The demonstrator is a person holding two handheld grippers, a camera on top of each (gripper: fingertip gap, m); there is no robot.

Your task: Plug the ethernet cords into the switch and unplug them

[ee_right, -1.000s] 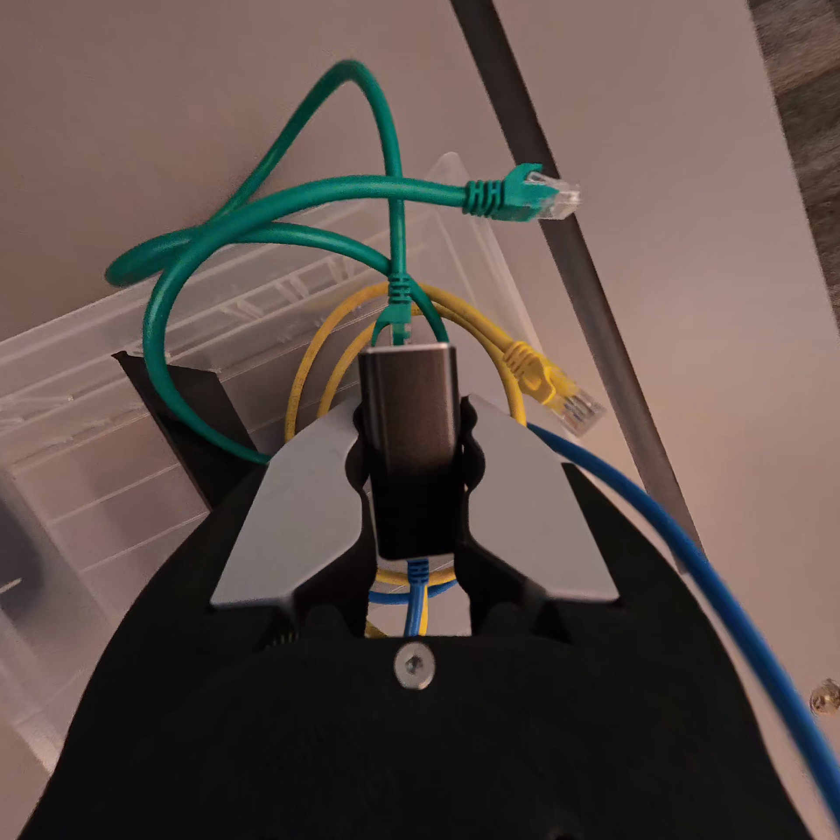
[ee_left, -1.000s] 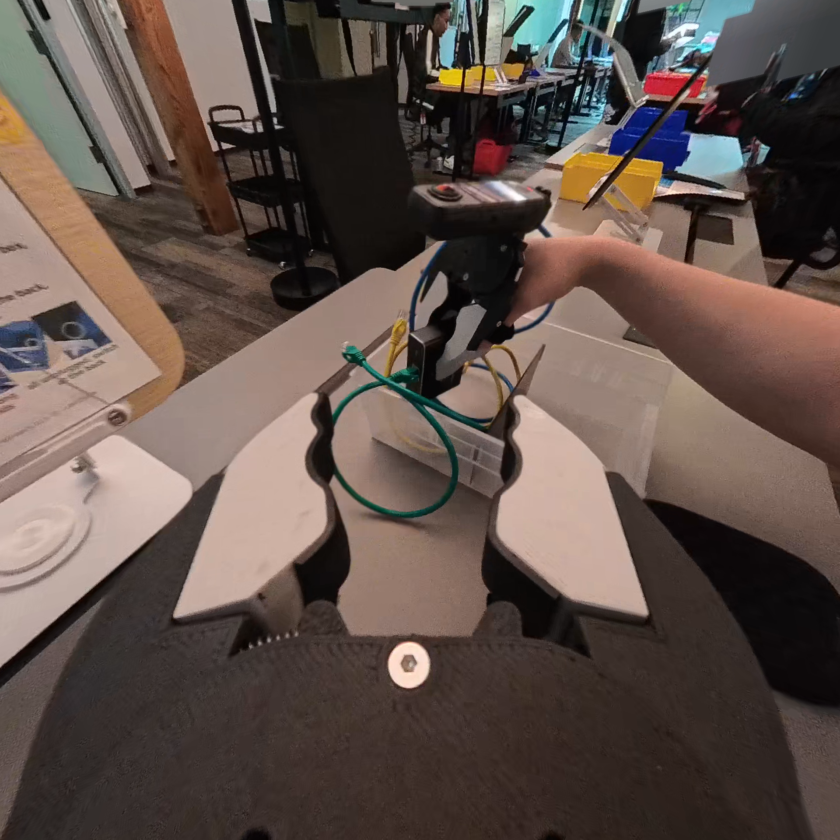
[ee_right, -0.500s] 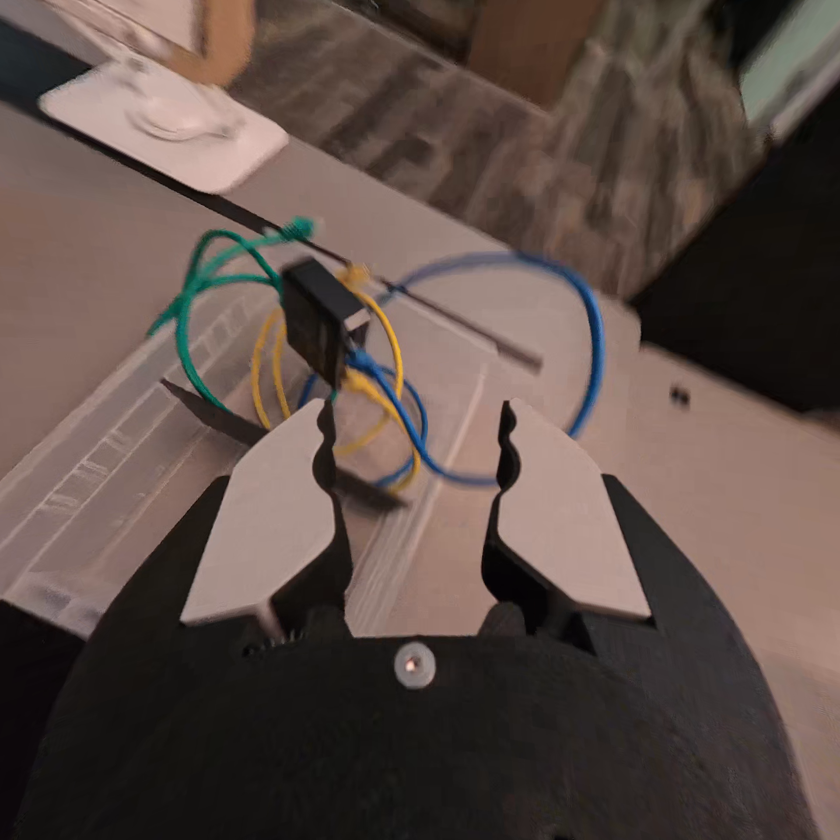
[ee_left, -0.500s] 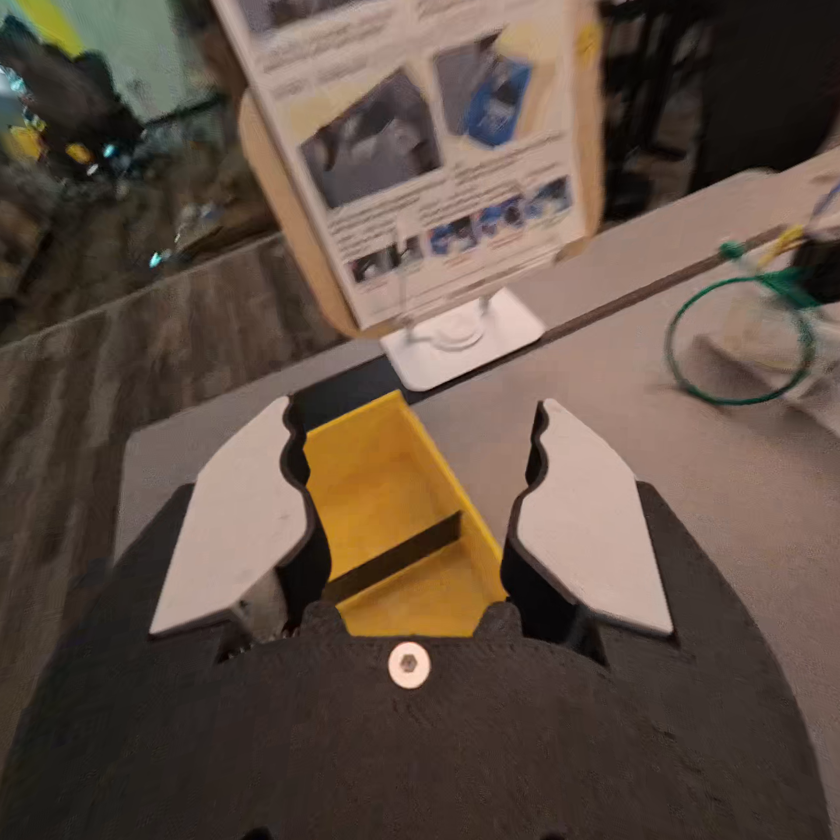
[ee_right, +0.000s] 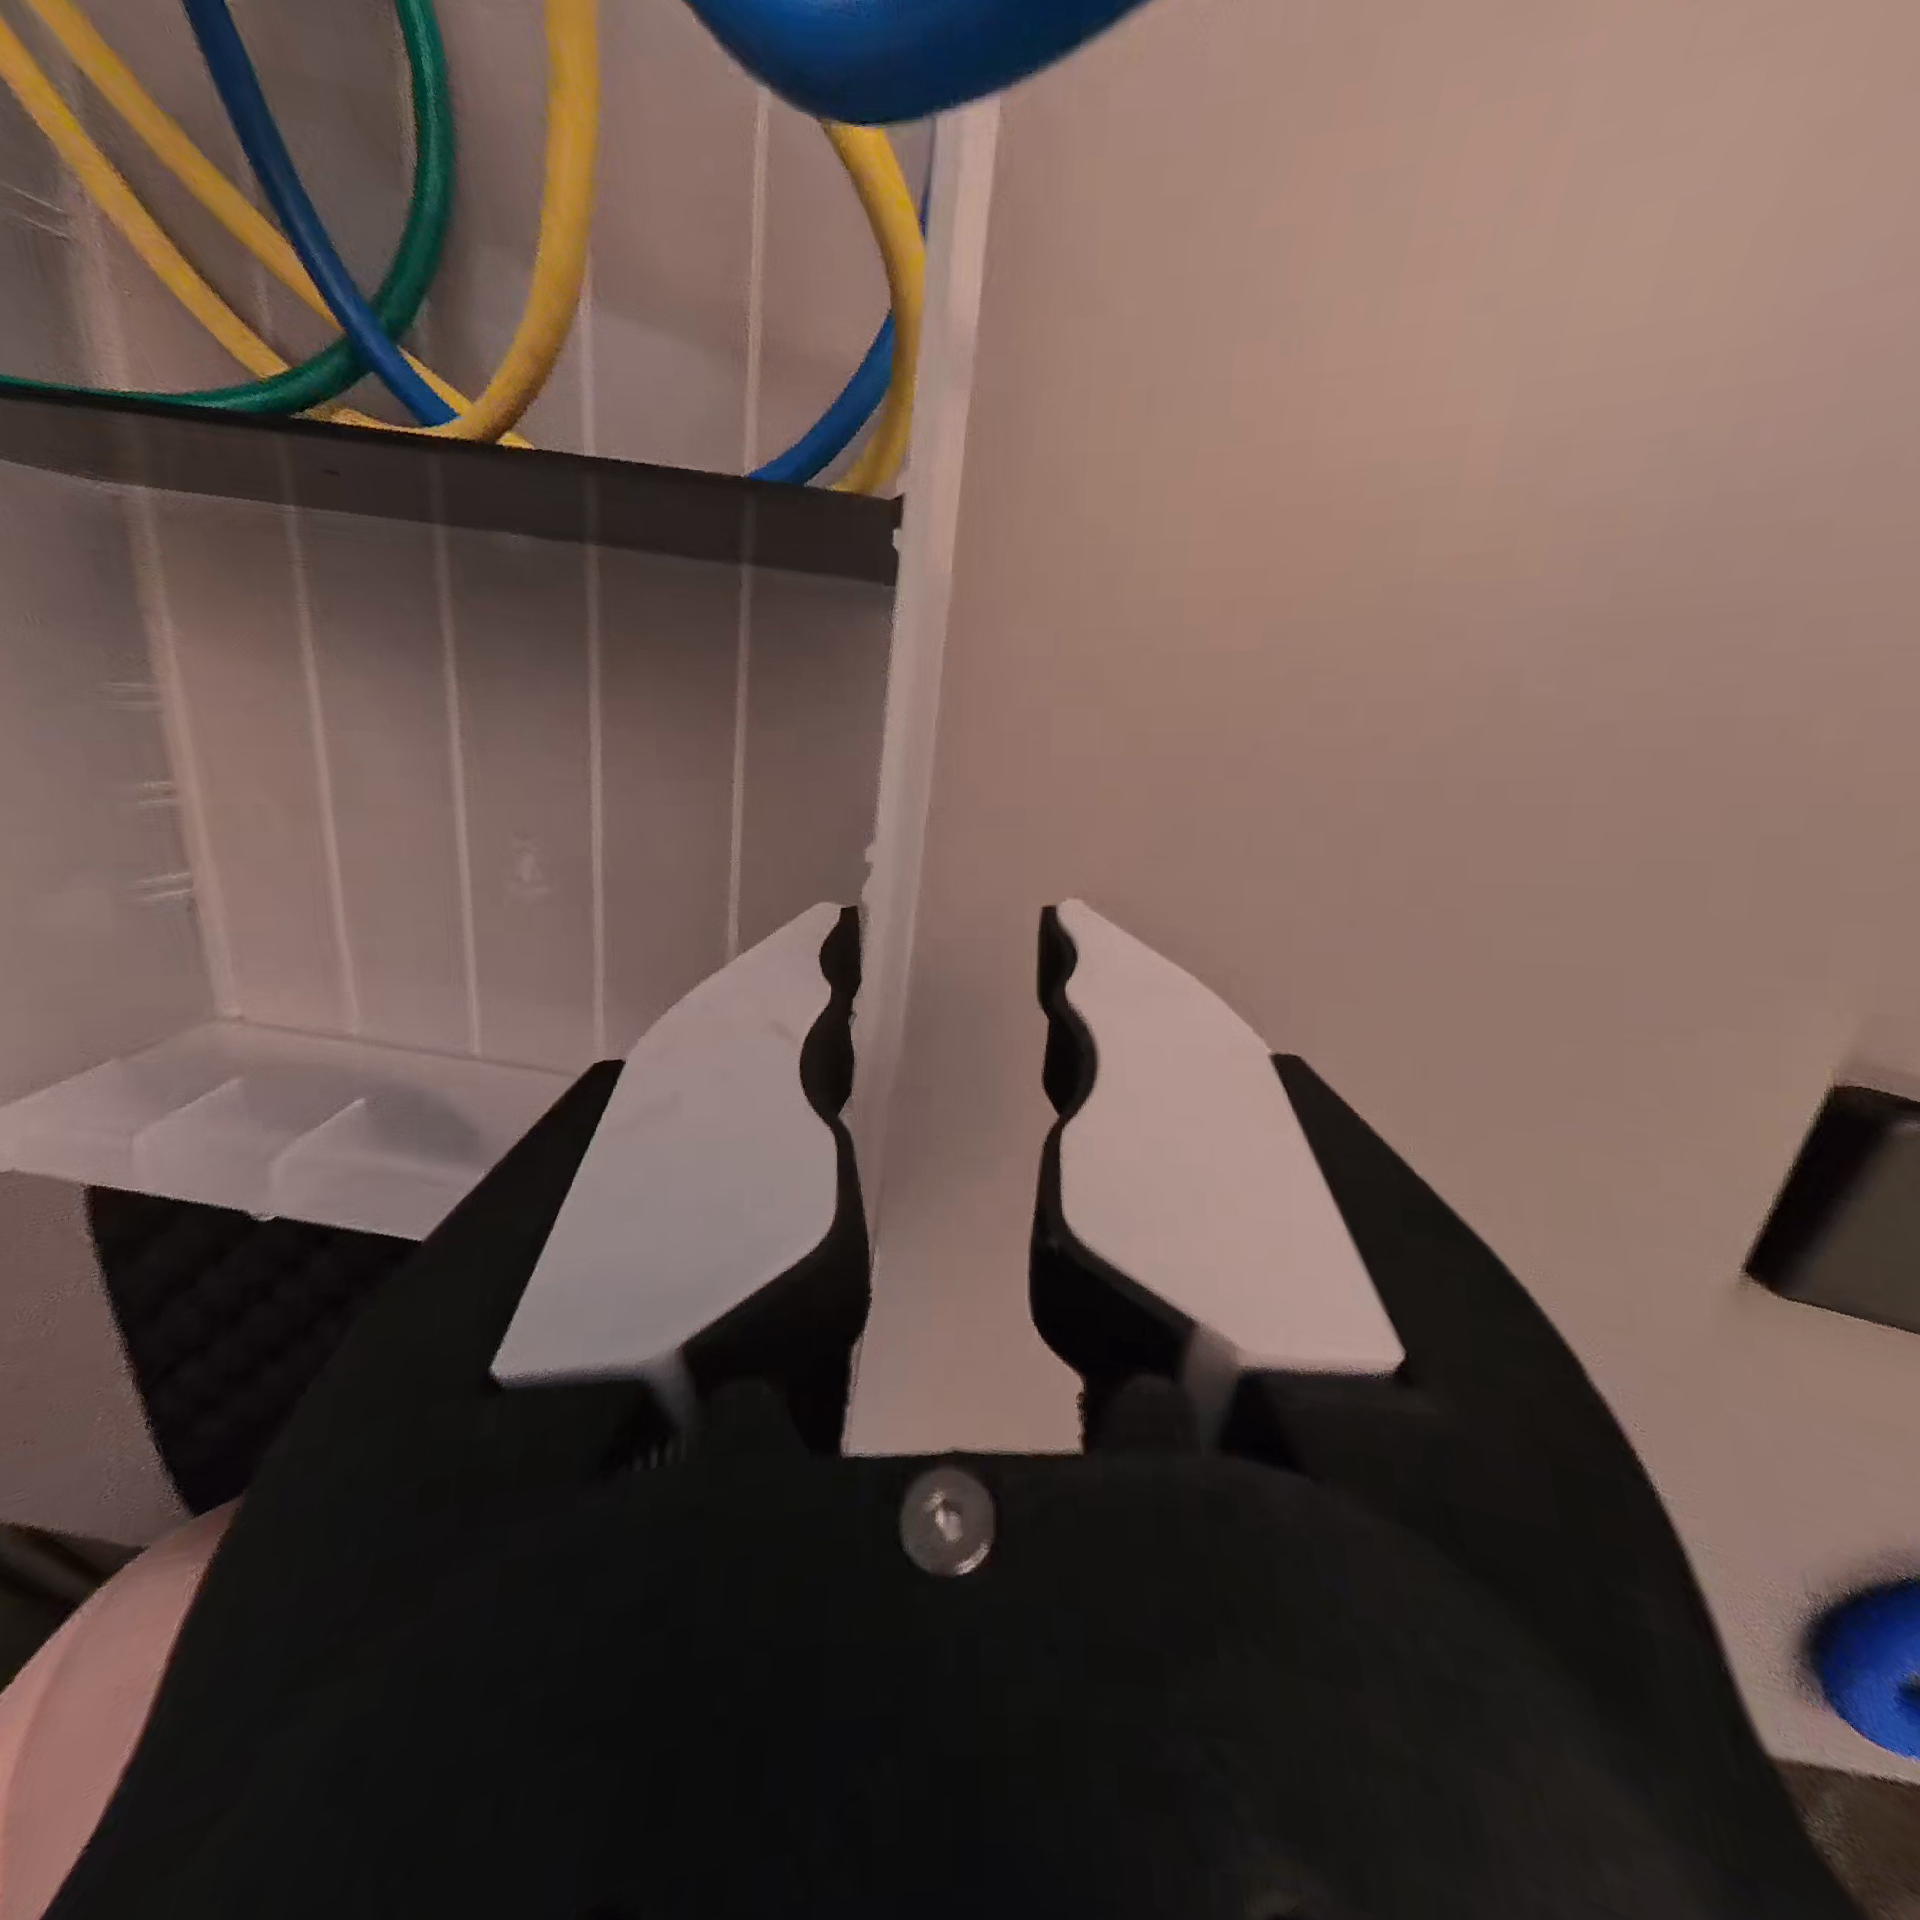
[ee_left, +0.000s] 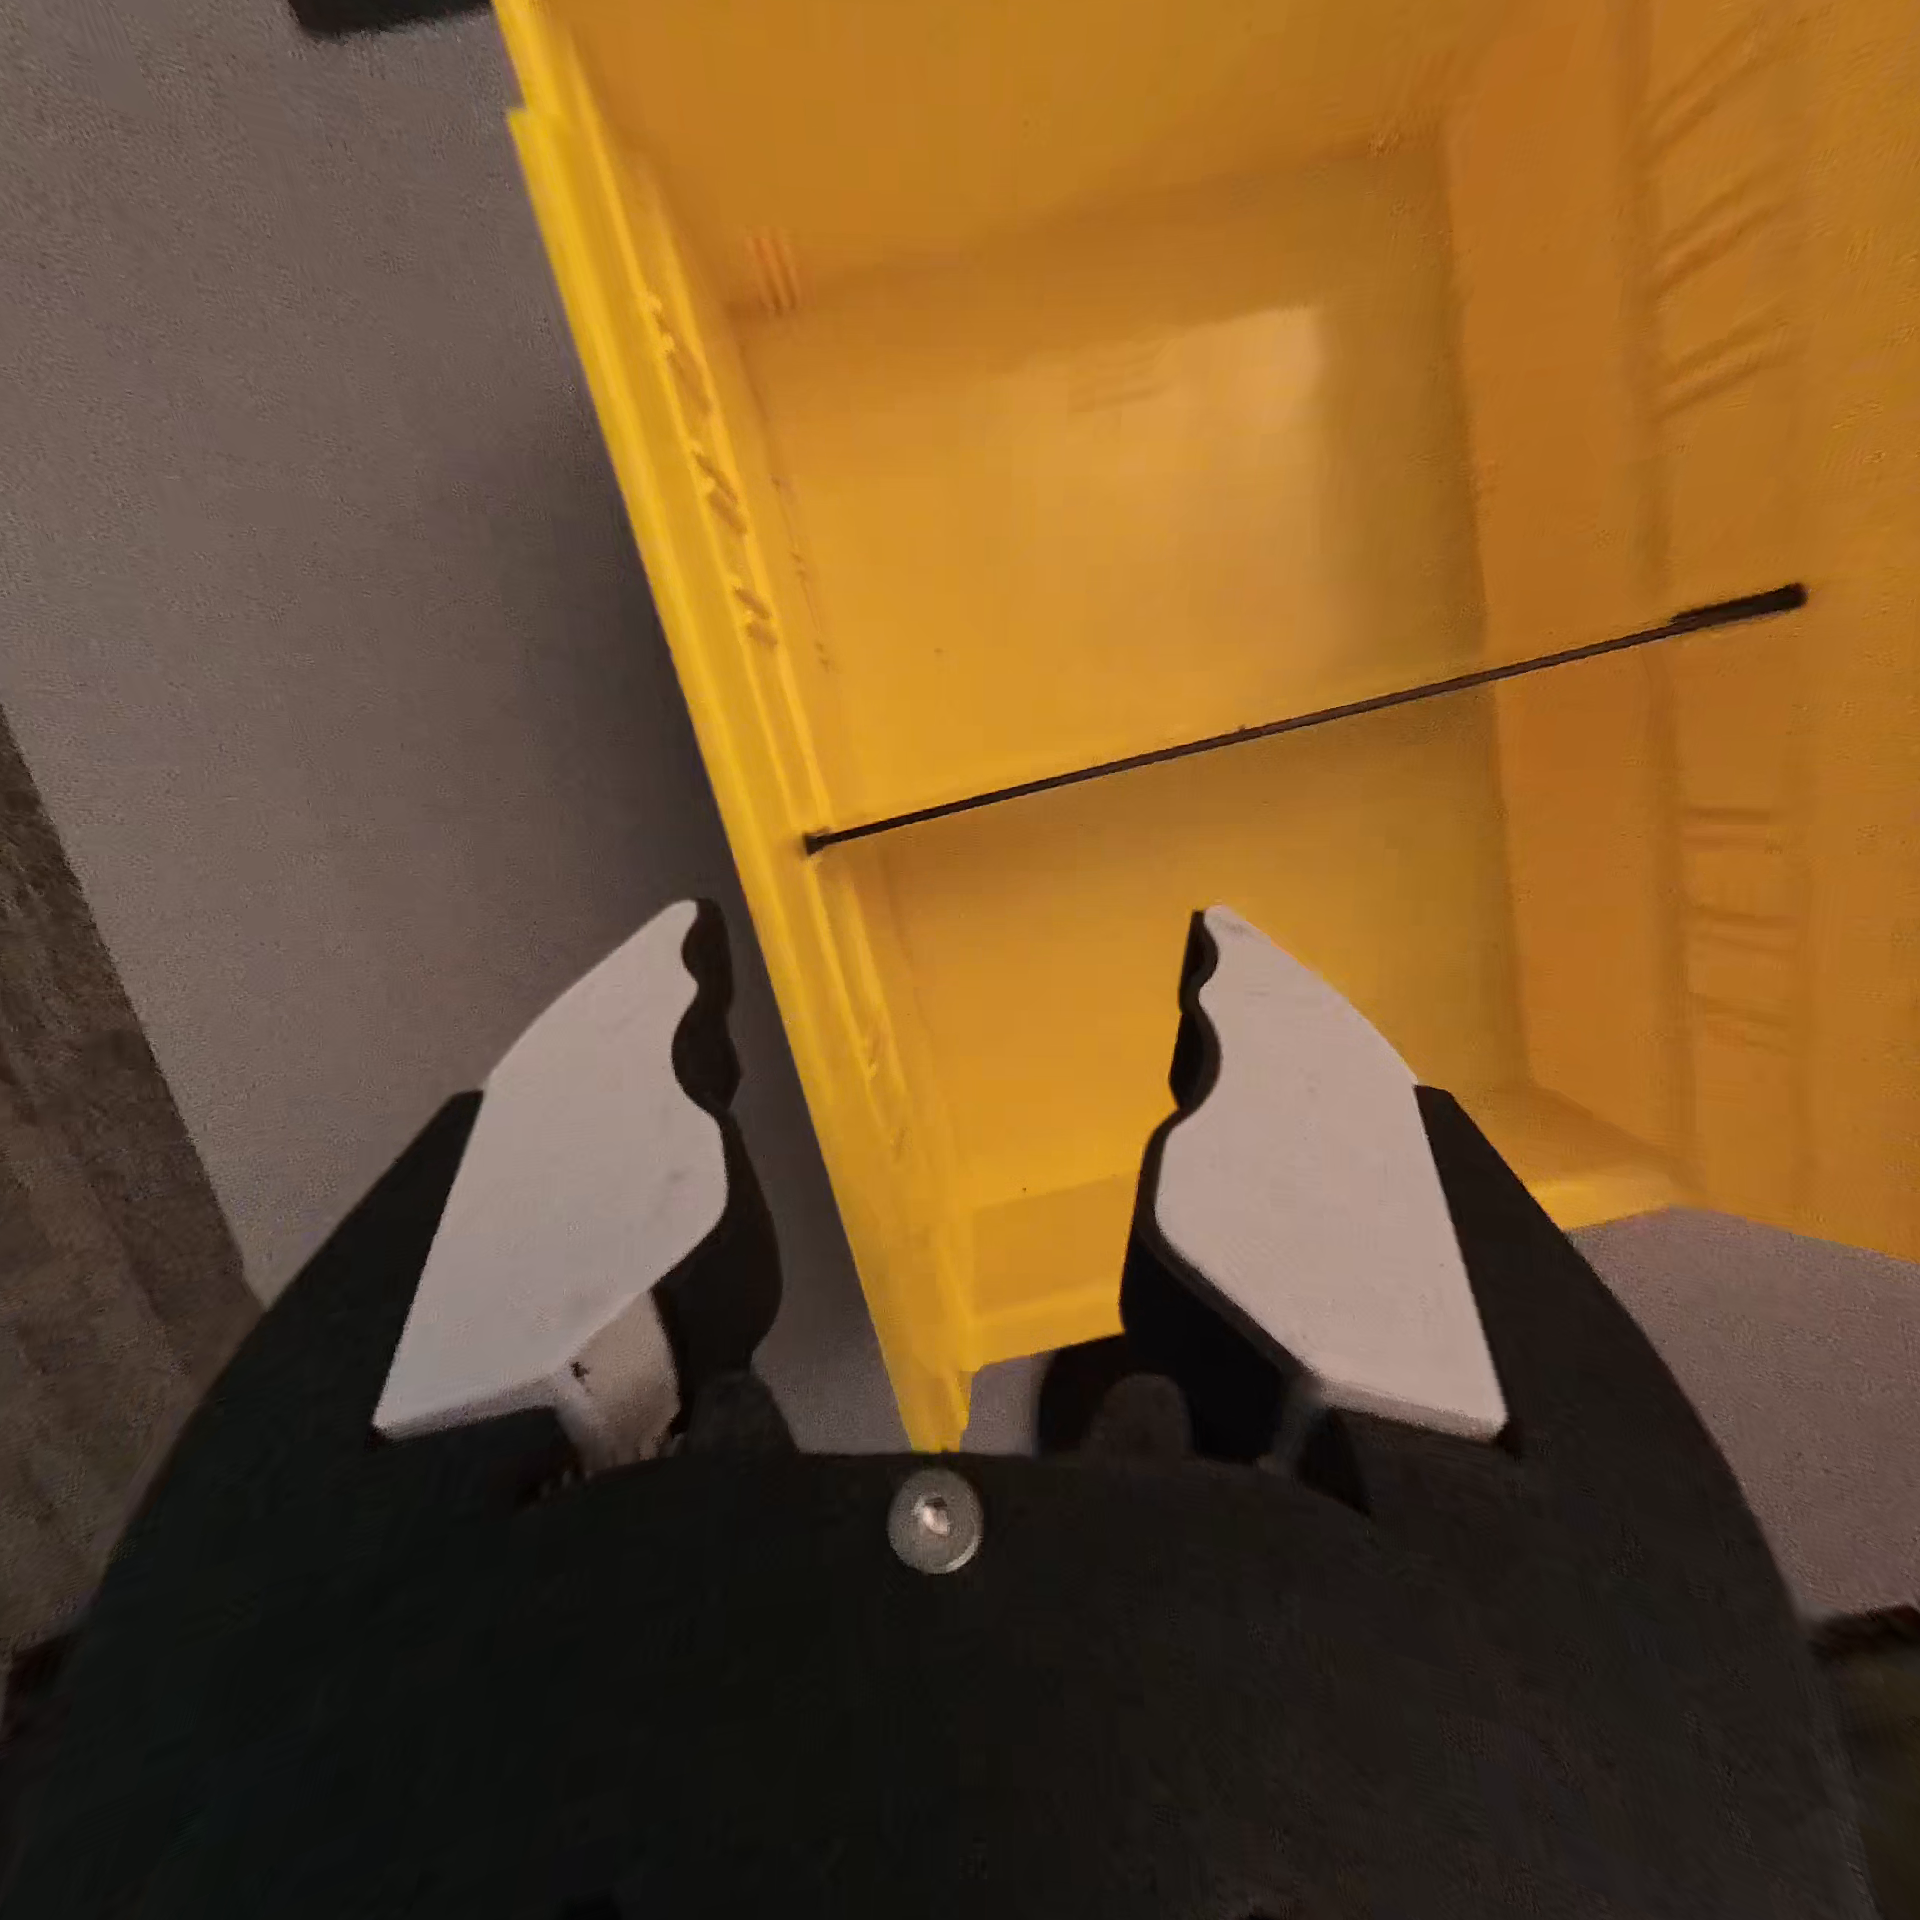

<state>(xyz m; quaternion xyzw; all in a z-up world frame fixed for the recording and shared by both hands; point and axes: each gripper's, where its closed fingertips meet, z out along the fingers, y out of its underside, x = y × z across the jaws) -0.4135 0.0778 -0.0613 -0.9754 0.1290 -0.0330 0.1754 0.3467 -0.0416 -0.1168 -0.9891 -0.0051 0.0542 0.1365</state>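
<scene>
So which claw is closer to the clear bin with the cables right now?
Right. The right claw straddles the clear bin wall, open. The left claw is at the yellow bin instead.

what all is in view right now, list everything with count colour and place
yellow bin: 1, yellow, on the grey table in the left wrist view, its side wall between the open left tool fingers
bin divider: 1, black, across the yellow bin
clear bin: 1, transparent, in the right wrist view, its side wall between the right tool fingers
clear bin divider: 1, black, across the clear bin
ethernet cords: yellow, blue, green, looped in the clear bin's far compartment; count per colour unclear
table: 1, grey
black object: 1, right edge, unidentifiable
left tool: 1, black with white fingers, open
right tool: 1, same build, open
</scene>
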